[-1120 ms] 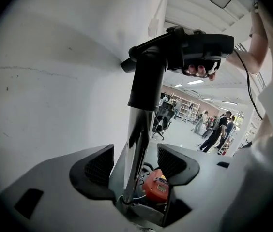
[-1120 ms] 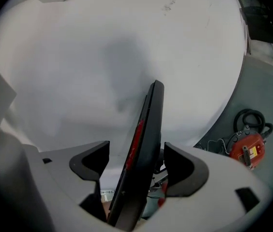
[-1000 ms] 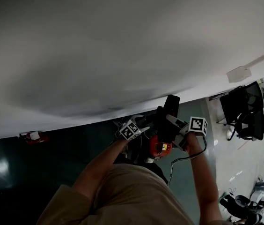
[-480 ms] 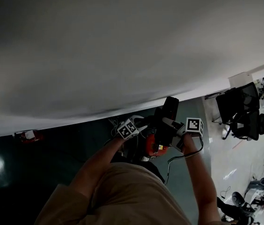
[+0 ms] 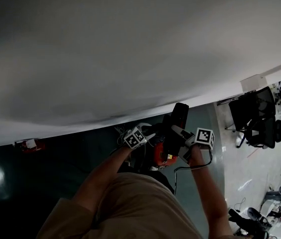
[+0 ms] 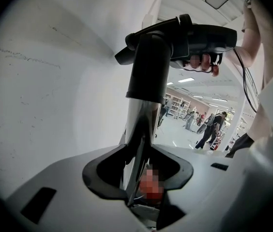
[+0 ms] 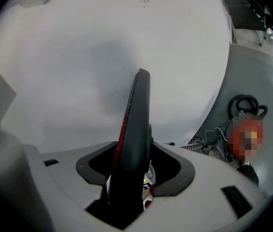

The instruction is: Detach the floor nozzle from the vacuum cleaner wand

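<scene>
In the head view both grippers meet at the vacuum in front of the person. My left gripper (image 5: 150, 135) (image 6: 139, 173) is shut on the silver wand (image 6: 139, 124), which runs up into a black collar (image 6: 148, 66). A hand (image 6: 204, 61) grips a black part at the top right of that view. My right gripper (image 5: 180, 133) (image 7: 131, 173) has just been closing its jaws. The black floor nozzle (image 7: 136, 124) (image 5: 176, 122), edge-on with a red stripe, fills the gap between them and they press on it. The red vacuum body (image 5: 162, 155) lies just below both grippers.
A white wall (image 5: 130, 49) fills the upper half of the head view, above a dark green floor (image 5: 56, 168). Office chairs (image 5: 260, 116) stand at the right. A black hose coil (image 7: 245, 105) and cables (image 7: 209, 144) lie on the floor. People (image 6: 209, 129) walk far off.
The right gripper's marker cube sits slightly closer to the black nozzle than a second ago. Both hands otherwise keep their places.
</scene>
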`<state>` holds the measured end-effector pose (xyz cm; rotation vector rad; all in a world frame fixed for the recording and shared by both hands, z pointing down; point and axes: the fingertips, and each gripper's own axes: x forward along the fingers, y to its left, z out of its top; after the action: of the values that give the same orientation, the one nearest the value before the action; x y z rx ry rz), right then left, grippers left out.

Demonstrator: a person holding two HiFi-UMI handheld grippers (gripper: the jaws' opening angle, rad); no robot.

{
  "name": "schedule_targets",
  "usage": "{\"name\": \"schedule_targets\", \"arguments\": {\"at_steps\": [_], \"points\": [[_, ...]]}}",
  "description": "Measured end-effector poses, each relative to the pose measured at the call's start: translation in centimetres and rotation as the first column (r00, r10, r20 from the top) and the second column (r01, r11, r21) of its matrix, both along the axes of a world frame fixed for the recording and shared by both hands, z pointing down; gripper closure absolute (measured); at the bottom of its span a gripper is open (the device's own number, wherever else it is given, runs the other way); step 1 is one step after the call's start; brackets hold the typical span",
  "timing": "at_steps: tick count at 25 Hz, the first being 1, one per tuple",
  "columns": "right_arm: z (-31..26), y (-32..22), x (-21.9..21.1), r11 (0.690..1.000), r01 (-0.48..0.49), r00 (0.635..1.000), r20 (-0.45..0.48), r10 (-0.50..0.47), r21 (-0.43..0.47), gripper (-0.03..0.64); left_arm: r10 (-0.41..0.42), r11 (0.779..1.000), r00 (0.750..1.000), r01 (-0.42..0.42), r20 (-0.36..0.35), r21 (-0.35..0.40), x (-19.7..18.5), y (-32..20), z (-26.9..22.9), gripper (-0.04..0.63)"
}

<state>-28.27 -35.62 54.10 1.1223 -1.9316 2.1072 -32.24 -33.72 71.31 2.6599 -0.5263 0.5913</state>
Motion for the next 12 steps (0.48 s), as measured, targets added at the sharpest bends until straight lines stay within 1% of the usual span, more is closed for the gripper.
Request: {"name": "schedule_targets", "arguments": {"at_steps": [5, 7, 9, 12], "points": [[-1.0, 0.6, -0.5, 0.999, 0.033, 0.998, -0.059, -0.03, 0.043, 0.393, 0.004, 1.0, 1.0, -0.003, -0.007, 0.026, 0.7, -0.2, -0.5, 0.434], [-1.0, 1.0, -0.1, 0.999, 0.023, 0.999, -0.034, -0.022, 0.034, 0.393, -0.001, 1.0, 1.0, 0.002, -0.006, 0.026, 0.6, 0.5, -0.8, 0.434], [-0.9, 1.8, 0.7, 1.0, 0.0, 1.0, 0.015, 0.0, 0.018, 0.395, -0.001, 1.0, 1.0, 0.001, 0.011, 0.012, 0.4, 1.7, -1.0, 0.434], [-0.9, 1.9, 1.1, 1.0, -0.024, 0.997, 0.076, 0.023, 0.013, 0.396, 0.012, 1.0, 1.0, -0.013, 0.017, 0.027, 0.4, 1.9, -1.0, 0.436]]}}
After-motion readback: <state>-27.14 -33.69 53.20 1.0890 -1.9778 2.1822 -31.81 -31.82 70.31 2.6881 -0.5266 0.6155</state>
